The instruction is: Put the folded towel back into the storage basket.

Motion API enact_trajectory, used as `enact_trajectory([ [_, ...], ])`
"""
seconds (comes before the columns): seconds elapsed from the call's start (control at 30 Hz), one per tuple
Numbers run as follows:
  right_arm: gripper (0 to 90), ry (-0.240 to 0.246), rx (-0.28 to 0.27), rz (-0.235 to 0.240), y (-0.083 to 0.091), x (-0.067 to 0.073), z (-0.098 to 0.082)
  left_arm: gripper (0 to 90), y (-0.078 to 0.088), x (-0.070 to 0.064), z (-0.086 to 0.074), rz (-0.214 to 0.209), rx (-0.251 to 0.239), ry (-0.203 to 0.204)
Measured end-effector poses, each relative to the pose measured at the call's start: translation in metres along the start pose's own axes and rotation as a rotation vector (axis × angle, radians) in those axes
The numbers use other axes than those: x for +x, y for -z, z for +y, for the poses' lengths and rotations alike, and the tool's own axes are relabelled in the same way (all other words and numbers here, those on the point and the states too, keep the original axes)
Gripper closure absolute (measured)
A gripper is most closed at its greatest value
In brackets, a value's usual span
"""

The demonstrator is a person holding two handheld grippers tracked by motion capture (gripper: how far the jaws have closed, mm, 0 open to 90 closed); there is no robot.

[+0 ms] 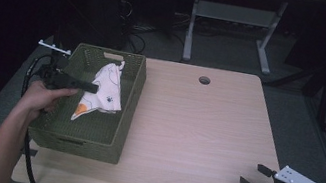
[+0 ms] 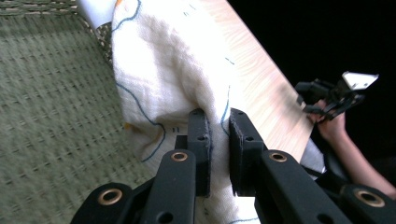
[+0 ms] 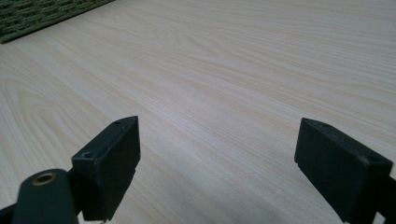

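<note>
One woven green basket (image 1: 132, 97) stands on the one wooden worktop (image 1: 205, 129); the left claw (image 1: 93, 88) reaches into it. One white cloth (image 1: 110, 87) with blue line print and an orange patch lies in that basket, a fold of it pinched between the left claw's two black jaws. There are two claws in all: the left one (image 2: 218, 121) at the cloth, and the right claw (image 1: 253, 175) well apart from the basket, its two jaws spread wide over bare worktop. One round hole (image 1: 204, 80) sits in the worktop, far beyond both claws. Two hands show, one on each claw.
</note>
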State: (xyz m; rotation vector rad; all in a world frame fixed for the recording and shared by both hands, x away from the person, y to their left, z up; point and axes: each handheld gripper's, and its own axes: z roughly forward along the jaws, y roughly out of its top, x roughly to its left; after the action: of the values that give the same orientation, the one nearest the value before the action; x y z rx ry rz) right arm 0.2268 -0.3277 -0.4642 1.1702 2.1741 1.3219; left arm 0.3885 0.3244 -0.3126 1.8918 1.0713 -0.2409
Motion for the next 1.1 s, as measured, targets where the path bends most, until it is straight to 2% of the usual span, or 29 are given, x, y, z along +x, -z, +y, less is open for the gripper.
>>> enact_trajectory([
  [0.2, 13.6, -0.005, -0.001, -0.006, 0.001, -0.001, 0.0, 81.9, -0.002, 0.009, -0.001, 0.04, 0.04, -0.016],
  [0.23, 13.7, -0.008, -0.001, -0.007, 0.001, 0.0, 0.0, 81.9, -0.002, 0.012, -0.002, 0.051, 0.06, -0.027],
  [0.4, 13.6, -0.009, 0.001, -0.005, 0.001, -0.001, 0.0, 81.9, -0.008, 0.019, -0.001, 0.07, 0.095, -0.017],
  [0.5, 13.7, -0.001, 0.004, -0.002, 0.0, 0.0, 0.001, 81.9, -0.013, 0.025, -0.001, 0.081, 0.138, -0.006],
  [0.6, 13.6, -0.002, 0.009, -0.002, 0.0, -0.001, 0.001, 82.0, -0.019, 0.031, -0.002, 0.087, 0.186, 0.03],
  [0.73, 13.7, -0.006, 0.001, -0.008, 0.002, -0.004, 0.001, 82.2, -0.026, 0.037, -0.003, 0.096, 0.252, 0.009],
  [0.77, 13.7, -0.007, -0.001, -0.01, 0.003, -0.004, 0.0, 82.4, -0.028, 0.038, -0.003, 0.111, 0.269, -0.001],
  [0.8, 13.7, -0.01, -0.003, -0.009, 0.003, -0.005, 0.0, 82.3, -0.03, 0.04, -0.003, 0.153, 0.289, -0.02],
  [0.87, 13.6, -0.018, -0.004, -0.006, 0.002, -0.007, 0.0, 78.0, -0.034, 0.043, -0.002, 0.272, 0.34, -0.091],
  [0.9, 13.6, -0.022, -0.006, -0.002, 0.002, -0.007, 0.0, 70.9, -0.037, 0.044, -0.001, 0.34, 0.355, -0.112],
  [0.93, 13.6, -0.023, -0.001, 0.0, 0.0, -0.007, 0.0, 62.2, -0.037, 0.046, -0.001, 0.364, 0.356, -0.113],
  [1.0, 13.6, -0.008, 0.012, 0.006, -0.002, -0.006, 0.001, 59.7, -0.036, 0.045, 0.0, 0.386, 0.327, -0.12],
  [1.1, 13.6, 0.004, 0.021, 0.011, -0.003, -0.004, 0.001, 58.9, -0.038, 0.042, 0.001, 0.385, 0.325, -0.116],
])
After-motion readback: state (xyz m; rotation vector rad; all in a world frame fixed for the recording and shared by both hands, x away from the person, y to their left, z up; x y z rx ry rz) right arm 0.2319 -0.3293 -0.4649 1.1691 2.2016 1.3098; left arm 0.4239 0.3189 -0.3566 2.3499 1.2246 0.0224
